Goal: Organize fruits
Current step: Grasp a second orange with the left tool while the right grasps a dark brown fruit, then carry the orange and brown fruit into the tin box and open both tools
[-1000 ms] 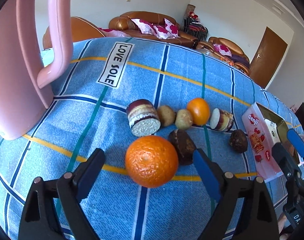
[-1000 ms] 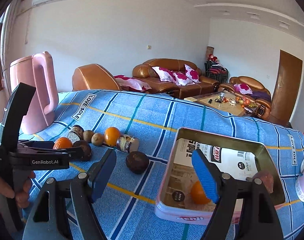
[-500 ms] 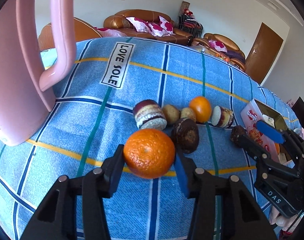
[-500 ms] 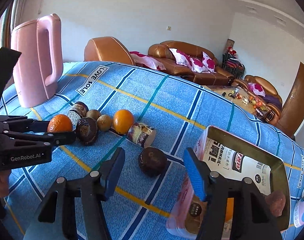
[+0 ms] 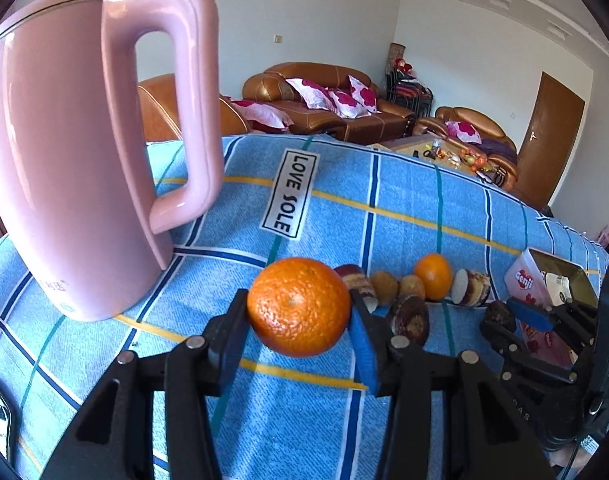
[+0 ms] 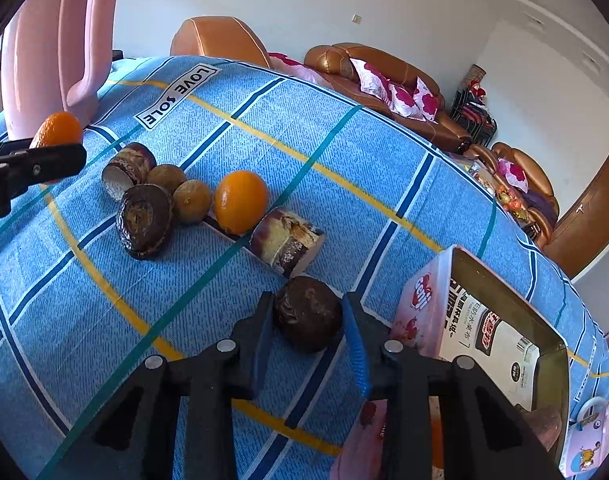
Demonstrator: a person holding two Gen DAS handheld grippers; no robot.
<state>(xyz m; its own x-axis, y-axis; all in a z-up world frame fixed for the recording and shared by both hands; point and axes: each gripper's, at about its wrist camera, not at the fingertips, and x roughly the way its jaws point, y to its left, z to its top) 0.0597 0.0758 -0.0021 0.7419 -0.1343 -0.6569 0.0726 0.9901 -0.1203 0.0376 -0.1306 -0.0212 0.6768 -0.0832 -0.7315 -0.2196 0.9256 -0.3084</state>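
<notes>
The orange (image 5: 298, 306) is hanging above the table (image 5: 404, 208), right of the pink kettle (image 5: 64, 160), clamped at its widest part by the left gripper (image 5: 298, 320); its peel looks firm, slightly yielding. The right gripper (image 6: 308, 316) is pressing a dark round fruit (image 6: 308, 314), probably light with a brittle shell, further right of the kettle, beside the tin box (image 6: 500, 320).

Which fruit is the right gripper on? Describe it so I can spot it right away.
Start at the pink tin box on the blue striped cloth. Just left of its near corner, the dark brown round fruit sits between the right gripper's fingers. Unlike the fruit row beyond, it sits alone, whole, dull and wrinkled.
</notes>
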